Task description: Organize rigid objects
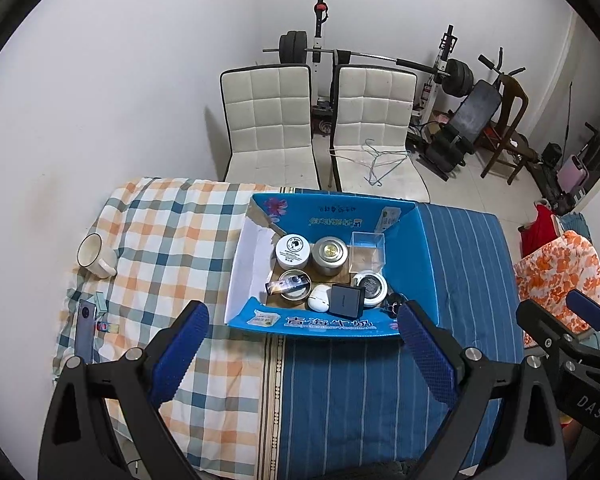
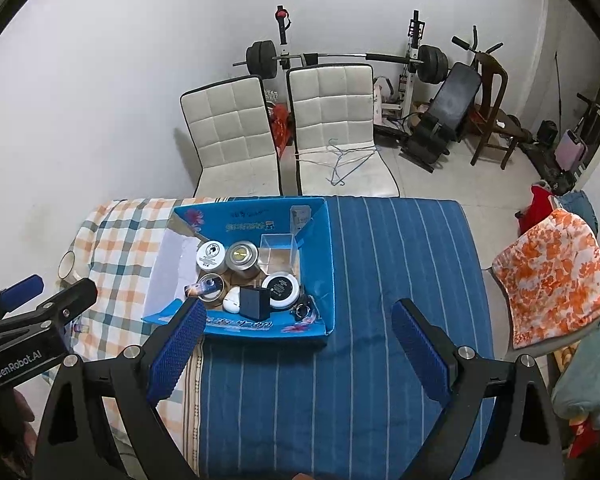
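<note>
At the far left of the table, on the orange-and-blue checked cloth (image 1: 168, 236), lie one white mug (image 1: 94, 255) on its side, one phone (image 1: 85, 330) face down nearer the viewer, and a few small flat items just beside the phone, too small to tell. The left gripper (image 1: 300, 350) hangs above the near part of the table with its jaws spread wide, its blue pads (image 1: 180, 354) holding and touching nothing. Beyond it, about mid-table, sits one blue cardboard box (image 1: 332, 326) with its flaps open, straddling the seam between the checked cloth and the blue striped cloth (image 1: 468, 280). Inside the box: one white round jar (image 1: 294, 251), one metal tin with a gold centre (image 1: 329, 255), one clear plastic cube (image 1: 367, 251), one open round tin (image 1: 295, 286) with a small dark tube (image 1: 283, 285) across it, one white earbud case (image 1: 319, 298), one black square box (image 1: 347, 300), one round white-rimmed compact with a black top (image 1: 371, 287), and a dark small item at the near right corner that cannot be made out. To the right, the right gripper (image 2: 296, 350) hovers over the striped cloth, jaws likewise wide apart and empty. Beyond the table stand two white padded chairs (image 2: 230, 136); wire hangers (image 2: 346, 158) lie on the right one.
</note>
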Demonstrator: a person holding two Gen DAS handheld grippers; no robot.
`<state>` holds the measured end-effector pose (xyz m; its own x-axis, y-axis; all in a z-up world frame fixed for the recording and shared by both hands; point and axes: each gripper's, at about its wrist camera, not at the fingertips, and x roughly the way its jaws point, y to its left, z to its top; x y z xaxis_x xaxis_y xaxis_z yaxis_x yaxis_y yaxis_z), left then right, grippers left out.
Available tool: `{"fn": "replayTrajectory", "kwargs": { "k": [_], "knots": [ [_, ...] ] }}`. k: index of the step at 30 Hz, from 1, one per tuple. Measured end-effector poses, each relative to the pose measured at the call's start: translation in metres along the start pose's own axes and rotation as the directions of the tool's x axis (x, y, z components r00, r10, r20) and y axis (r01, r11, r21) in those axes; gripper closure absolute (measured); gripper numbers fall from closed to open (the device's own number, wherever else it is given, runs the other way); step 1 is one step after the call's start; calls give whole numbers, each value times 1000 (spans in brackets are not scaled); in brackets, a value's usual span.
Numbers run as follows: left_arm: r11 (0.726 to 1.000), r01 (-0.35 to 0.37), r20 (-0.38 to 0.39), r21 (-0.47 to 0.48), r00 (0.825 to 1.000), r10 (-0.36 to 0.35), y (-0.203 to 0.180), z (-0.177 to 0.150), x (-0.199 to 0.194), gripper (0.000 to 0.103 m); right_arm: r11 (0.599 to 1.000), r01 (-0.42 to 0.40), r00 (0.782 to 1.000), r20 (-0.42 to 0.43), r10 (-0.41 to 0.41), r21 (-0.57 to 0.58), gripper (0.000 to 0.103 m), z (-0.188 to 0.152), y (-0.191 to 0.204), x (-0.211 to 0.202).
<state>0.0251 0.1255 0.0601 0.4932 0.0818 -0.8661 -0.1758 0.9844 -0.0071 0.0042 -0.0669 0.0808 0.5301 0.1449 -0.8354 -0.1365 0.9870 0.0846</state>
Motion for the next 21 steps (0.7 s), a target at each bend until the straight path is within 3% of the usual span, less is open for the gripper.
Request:
{"fn": "replayTrajectory", "kwargs": {
  "k": [21],
  "knots": [
    [999,6,9,-41,1000,-6,13,-11,-8,6,998,25,1000,17,-24,-52,7,-5,9,-2]
  ]
}}
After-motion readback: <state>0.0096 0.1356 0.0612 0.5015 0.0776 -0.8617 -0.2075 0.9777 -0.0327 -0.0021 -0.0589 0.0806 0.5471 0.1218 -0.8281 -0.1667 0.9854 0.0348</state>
